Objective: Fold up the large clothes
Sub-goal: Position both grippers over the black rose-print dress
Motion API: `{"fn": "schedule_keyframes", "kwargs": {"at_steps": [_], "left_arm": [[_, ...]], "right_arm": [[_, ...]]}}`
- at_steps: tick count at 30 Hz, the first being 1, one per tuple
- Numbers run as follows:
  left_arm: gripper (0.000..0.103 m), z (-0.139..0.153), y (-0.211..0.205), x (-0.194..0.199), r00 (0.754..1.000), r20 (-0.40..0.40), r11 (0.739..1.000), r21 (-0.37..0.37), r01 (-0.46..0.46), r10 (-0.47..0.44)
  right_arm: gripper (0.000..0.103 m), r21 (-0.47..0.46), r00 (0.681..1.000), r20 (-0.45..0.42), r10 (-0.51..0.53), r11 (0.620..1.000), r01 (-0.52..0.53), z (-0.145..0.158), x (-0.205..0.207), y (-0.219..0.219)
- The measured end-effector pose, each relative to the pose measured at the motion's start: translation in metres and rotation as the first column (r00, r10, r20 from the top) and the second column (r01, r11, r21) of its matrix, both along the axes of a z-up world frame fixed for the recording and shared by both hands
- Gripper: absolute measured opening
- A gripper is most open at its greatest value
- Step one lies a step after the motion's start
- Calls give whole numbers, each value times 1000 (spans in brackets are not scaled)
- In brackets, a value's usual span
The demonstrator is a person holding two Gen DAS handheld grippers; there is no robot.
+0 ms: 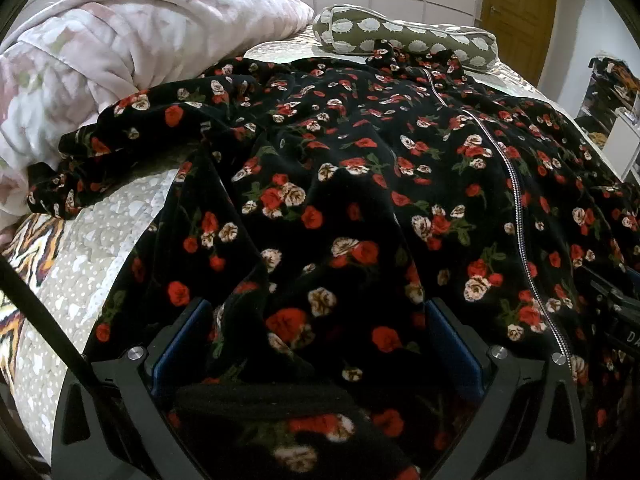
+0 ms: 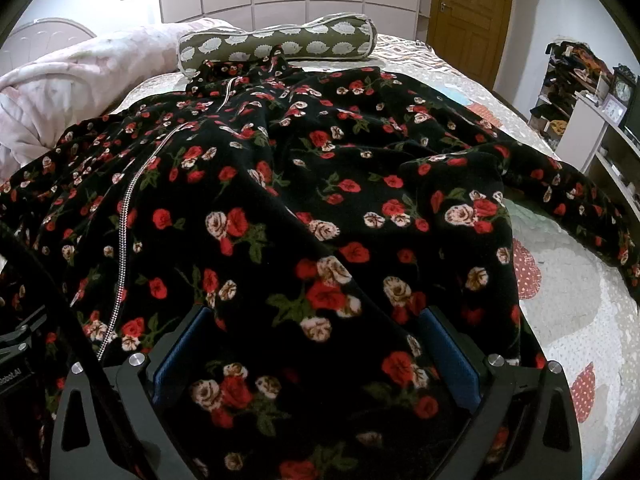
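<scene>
Clearly we are at the very start of the fold, with the large black robe printed with red and cream roses (image 2: 304, 184) spread front-up across the bed (image 2: 568, 320), its collar at the far end just touching the hedgehog-print bolster pillow (image 2: 276, 46) and its hem hanging toward us at the near edge. Our left hand-held gripper (image 1: 316, 344) and our right hand-held gripper (image 2: 316, 344) both stand wide, each with a bunch of the near hem fabric lying between its blue pads but not pinched, so we judge that neither has a grip yet. The zipper (image 1: 516, 196) runs from collar to hem between our two grippers, which suggests we sit on either side of the centre line. One sleeve (image 1: 92, 160) trails out to the left against the pink floral duvet (image 1: 100, 60), and the other sleeve (image 2: 572, 188) lies out to the right over the bedspread. Next, we think, both grippers need to close on the hem, evenly and at matching points, so that the lower half can be lifted and carried toward the collar; the plush cloth looks thick and wrinkled, so a shallow bite may slip, and the sleeves probably want tucking inward first.
</scene>
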State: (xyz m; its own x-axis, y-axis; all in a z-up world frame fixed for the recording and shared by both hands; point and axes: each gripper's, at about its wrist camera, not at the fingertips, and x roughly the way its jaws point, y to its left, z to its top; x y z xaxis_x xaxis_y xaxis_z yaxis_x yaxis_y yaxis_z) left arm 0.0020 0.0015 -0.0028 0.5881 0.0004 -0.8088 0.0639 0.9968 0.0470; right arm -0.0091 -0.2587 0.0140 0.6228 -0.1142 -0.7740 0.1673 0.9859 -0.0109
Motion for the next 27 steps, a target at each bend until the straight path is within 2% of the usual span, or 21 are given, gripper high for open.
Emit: {"fn": "schedule_keyframes", "kwargs": {"at_steps": [11,18,23,27], "left_arm": [[103,0,4,0,1000,-30,1000,1,3,-3],[103,-3,-5,4,998,-58,999,44,-12,15],[103,-1,-1,5,998,-63,1000,7,-19,19],[103,0,2,12,993,-113,1000,-14,-23,21]], "right_arm": [[103,0,1000,0,0,1000,0,0,1,1],[103,-3,1000,-1,0,1000,0,0,1,0],[103,-3,1000,-1,0,1000,0,0,1,0],[103,-4,1000,-1,0,1000,0,0,2,1]]}}
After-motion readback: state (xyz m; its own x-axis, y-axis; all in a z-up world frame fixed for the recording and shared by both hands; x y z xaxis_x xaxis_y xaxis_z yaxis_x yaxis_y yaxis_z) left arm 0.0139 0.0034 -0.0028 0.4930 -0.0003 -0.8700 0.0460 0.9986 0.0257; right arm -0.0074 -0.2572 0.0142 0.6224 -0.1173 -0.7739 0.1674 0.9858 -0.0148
